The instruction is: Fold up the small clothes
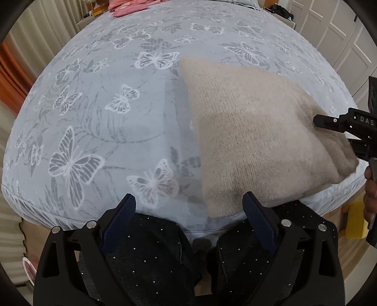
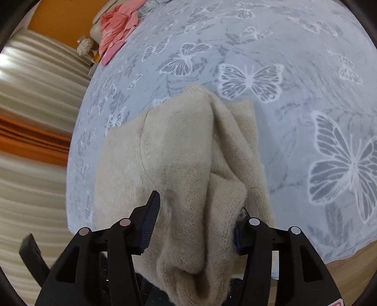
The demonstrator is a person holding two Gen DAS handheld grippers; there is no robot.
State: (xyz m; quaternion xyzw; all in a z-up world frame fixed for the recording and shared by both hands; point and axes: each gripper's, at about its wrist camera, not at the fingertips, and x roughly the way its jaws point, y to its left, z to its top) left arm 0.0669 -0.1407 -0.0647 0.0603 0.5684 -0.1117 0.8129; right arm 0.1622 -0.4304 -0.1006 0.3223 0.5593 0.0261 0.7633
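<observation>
A beige knitted garment (image 1: 249, 141) lies folded on the pale blue butterfly bedspread (image 1: 94, 117), near the bed's front edge. My left gripper (image 1: 188, 204) is open and empty, just in front of the garment's near corner. My right gripper (image 1: 329, 124) comes in from the right in the left wrist view, at the garment's right edge. In the right wrist view the right gripper (image 2: 199, 214) has its jaws apart with a bunched fold of the beige garment (image 2: 179, 150) lying between them; the right finger is partly buried in the knit.
A pink garment (image 2: 117, 26) lies at the far end of the bed (image 2: 306, 58); it also shows in the left wrist view (image 1: 132, 6). White wardrobe doors (image 1: 341, 35) stand at the right. Curtains (image 2: 30, 117) hang beside the bed. My dark studded trousers (image 1: 153, 254) are below the left gripper.
</observation>
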